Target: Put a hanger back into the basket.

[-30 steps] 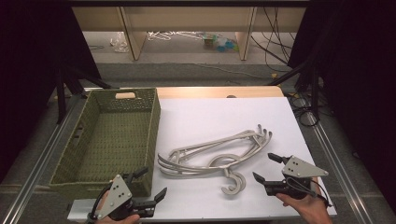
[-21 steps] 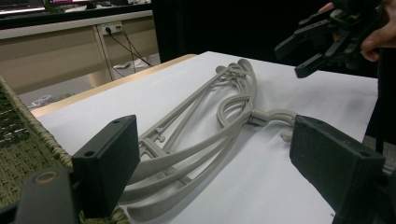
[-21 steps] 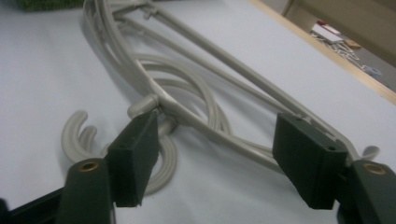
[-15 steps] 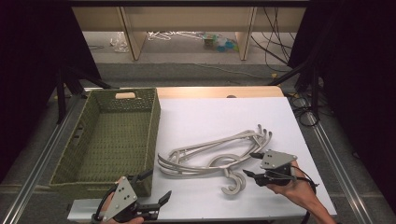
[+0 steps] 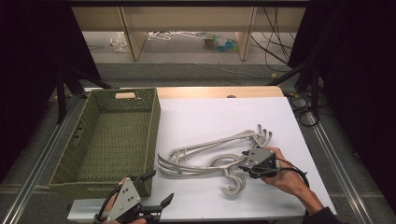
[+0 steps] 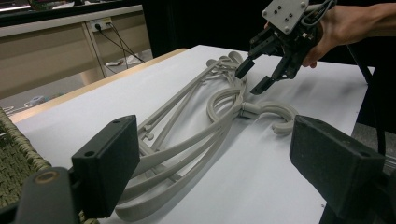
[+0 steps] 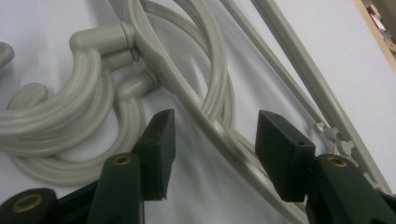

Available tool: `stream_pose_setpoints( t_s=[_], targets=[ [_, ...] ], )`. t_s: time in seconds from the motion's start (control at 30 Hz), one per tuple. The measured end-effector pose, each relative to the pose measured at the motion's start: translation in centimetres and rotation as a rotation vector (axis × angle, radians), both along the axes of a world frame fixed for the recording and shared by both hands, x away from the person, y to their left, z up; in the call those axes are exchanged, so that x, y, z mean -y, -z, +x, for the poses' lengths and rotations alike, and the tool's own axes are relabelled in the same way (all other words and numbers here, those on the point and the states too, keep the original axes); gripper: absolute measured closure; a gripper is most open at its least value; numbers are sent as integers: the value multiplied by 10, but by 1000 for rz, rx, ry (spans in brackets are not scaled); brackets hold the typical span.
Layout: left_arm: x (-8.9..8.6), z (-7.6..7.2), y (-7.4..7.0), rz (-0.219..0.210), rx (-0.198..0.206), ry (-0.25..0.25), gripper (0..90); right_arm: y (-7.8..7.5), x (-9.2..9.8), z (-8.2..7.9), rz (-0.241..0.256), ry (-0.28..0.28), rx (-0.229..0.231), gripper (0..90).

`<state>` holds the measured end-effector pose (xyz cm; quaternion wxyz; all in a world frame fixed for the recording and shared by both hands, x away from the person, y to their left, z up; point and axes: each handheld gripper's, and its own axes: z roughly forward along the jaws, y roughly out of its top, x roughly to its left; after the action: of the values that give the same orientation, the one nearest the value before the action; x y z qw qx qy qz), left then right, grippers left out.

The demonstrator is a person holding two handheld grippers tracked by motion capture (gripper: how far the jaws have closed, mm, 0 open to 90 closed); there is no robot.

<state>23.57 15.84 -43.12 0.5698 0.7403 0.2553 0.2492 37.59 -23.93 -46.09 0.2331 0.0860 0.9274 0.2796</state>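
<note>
hangers [image 7: 201, 102] lie between right gripper's [image 7: 212, 154] open jaws.

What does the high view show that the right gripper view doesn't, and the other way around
High view alone: the green woven basket left of the white table top, the left gripper open at the near edge, and the hand holding the right gripper. Right gripper view alone: its open jaws straddling one arm of the hangers, with the hook joints seen close up. Both share the pile of grey hangers on white.
</note>
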Motion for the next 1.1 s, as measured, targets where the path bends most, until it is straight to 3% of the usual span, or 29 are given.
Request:
stream_pose_setpoints(
  t_s=[0.03,0.17,0.2,0.23,0.3,0.47,0.53,0.57,0.6,0.67,0.7,0.9,0.97,1.03,1.1],
  targets=[
    [0,0,0,0,-2,-1,158,1,-1,3,-33,-7,11,512],
    [0,0,0,3,-5,0,158,5,-3,6,-60,-21,20,558],
    [0,-1,0,7,-10,-5,159,5,-2,10,-114,-48,37,571],
    [-1,0,-1,14,-2,-2,159,6,-2,12,-131,-56,34,579],
    [-1,0,0,11,-6,-3,159,7,-2,12,-135,-51,39,587],
    [0,0,0,14,-9,-1,159,7,-4,11,-151,-103,54,655],
    [0,0,0,18,-10,7,159,8,-5,10,-170,-125,81,681],
    [1,-1,0,15,-10,7,160,8,-5,10,-179,-149,91,693],
    [0,0,0,16,-9,8,160,6,-3,12,-217,-189,133,699],
    [0,0,0,17,-9,9,160,5,-3,11,-222,-210,127,712],
    [0,0,1,19,-10,9,160,2,-3,10,-243,-253,152,727],
    [2,0,1,31,-6,11,161,-8,-1,7,-216,-331,155,765],
    [3,1,0,41,-1,13,161,-12,0,5,-208,-340,153,781],
    [6,3,0,45,1,10,162,-16,2,6,-211,-360,178,798],
    [12,6,-1,42,3,12,163,-22,6,5,-182,-359,167,814]
  ],
)
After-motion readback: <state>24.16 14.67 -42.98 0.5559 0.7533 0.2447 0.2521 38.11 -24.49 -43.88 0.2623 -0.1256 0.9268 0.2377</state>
